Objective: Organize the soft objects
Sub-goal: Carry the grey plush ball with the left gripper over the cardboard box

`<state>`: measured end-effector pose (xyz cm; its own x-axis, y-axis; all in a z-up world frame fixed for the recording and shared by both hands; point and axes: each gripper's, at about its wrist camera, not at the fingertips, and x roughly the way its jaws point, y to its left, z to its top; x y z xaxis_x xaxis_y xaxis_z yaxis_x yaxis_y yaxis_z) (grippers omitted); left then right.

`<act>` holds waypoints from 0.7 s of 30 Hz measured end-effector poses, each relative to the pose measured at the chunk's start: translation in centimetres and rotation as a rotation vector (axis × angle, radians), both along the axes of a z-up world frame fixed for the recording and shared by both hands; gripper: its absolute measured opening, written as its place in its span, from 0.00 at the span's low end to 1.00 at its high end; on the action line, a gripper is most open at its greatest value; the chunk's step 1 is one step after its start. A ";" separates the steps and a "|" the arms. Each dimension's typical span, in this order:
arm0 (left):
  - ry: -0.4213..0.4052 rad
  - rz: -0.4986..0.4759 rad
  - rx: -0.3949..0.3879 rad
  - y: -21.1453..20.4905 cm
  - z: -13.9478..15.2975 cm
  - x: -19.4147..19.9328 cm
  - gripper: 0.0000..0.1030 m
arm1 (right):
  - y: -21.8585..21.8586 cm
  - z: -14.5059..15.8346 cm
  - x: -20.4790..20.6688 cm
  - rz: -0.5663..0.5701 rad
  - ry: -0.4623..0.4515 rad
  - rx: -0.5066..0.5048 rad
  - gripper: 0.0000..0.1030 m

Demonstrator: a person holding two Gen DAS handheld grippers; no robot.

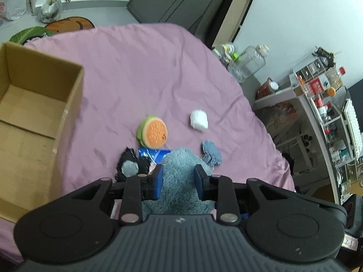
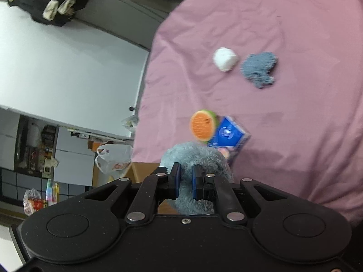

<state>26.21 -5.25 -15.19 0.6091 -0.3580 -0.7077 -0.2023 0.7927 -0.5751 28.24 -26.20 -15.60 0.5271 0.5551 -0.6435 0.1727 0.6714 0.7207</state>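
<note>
Blue-grey plush toy (image 1: 179,176) is clamped by both the left gripper (image 1: 178,181) and right gripper (image 2: 186,182) jaws, apparently sharing its bulk for carrying to the cardboard box (image 1: 34,122).

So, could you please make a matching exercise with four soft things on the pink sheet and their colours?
Things:
1. burger plush
2. fluffy plush toy held in both claws
3. small rolled bundle
4. knitted cloth

Colours:
A. white
B. orange and green
C. grey-blue, looped texture
D. pale blue-grey fur

Pairs: 1-B, 2-D, 3-A, 4-C
</note>
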 end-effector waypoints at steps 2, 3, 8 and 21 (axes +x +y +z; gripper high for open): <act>-0.010 0.015 -0.006 1.0 0.7 -0.3 0.27 | 0.9 0.6 -0.1 0.013 -0.013 0.007 0.11; -0.015 0.022 -0.009 1.3 1.0 -0.5 0.27 | 1.3 0.9 -0.1 0.019 -0.019 0.008 0.11; -0.038 0.059 -0.007 3.6 2.3 -1.5 0.27 | 4.0 2.2 -0.5 0.051 -0.040 0.005 0.11; -0.081 0.125 -0.015 9.5 4.8 -2.9 0.27 | 10.7 4.8 -1.1 0.125 -0.094 -0.006 0.11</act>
<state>23.28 4.21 -10.36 0.7047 -0.2856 -0.6495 -0.2513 0.7556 -0.6048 27.17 -15.49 -10.83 0.5120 0.6164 -0.5982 0.0193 0.6880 0.7254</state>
